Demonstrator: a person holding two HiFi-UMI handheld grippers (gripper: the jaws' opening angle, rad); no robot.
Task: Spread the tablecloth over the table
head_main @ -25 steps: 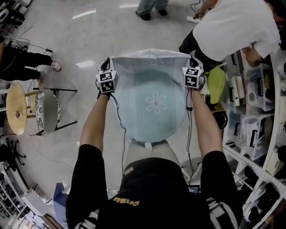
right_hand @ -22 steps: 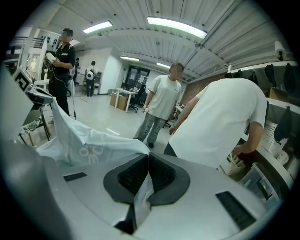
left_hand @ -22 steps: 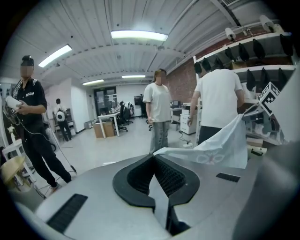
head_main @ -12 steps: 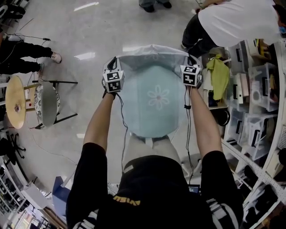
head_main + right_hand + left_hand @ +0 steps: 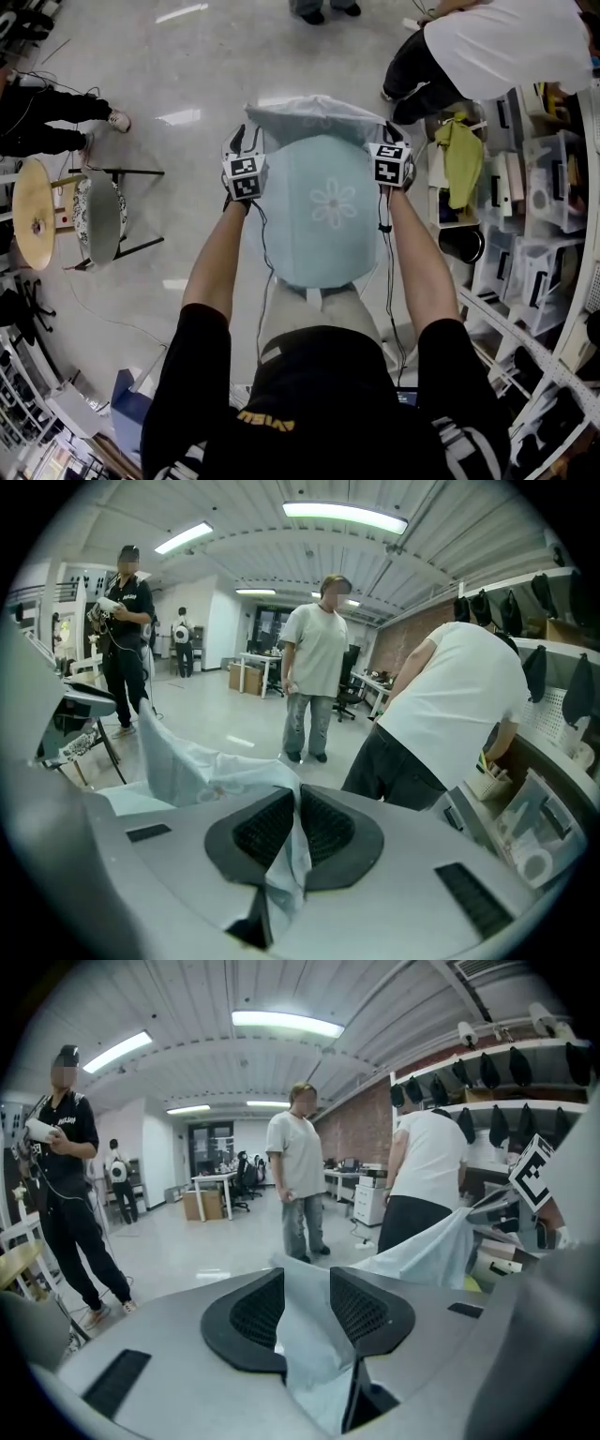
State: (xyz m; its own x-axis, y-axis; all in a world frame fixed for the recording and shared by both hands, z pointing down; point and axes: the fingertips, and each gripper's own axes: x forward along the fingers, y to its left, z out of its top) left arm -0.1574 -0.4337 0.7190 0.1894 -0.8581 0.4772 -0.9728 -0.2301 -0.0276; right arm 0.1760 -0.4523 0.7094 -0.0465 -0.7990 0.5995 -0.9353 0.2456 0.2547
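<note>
Jaws of the left gripper [image 5: 307, 1283] have just been opening and now stand wide apart, with a fold of the tablecloth [image 5: 309, 1335] lying loose between them, unpinched. The right gripper [image 5: 293, 803] is clamped tight on its own corner of the same cloth. From where I stand the pale blue sheet with its flower print drapes over the round table, which is hidden under it. The far hem is bunched in a heap between the two grippers rather than hanging down.

It looks thin, light and limp. I reckon it will crease, slide on the top and follow any tug, so a hard pull from one side could drag it off centre. The sensible places to take hold are the far hem or its corners, drawing gently outward.

Close on the right a person in a white shirt [image 5: 506, 47] bends over crowded shelves [image 5: 539, 216], where a yellow-green rag [image 5: 459, 155] hangs. That side is tight for a swinging elbow. A chair [image 5: 98, 220] stands well apart on the left, with a person in black [image 5: 47, 117] beyond it
</note>
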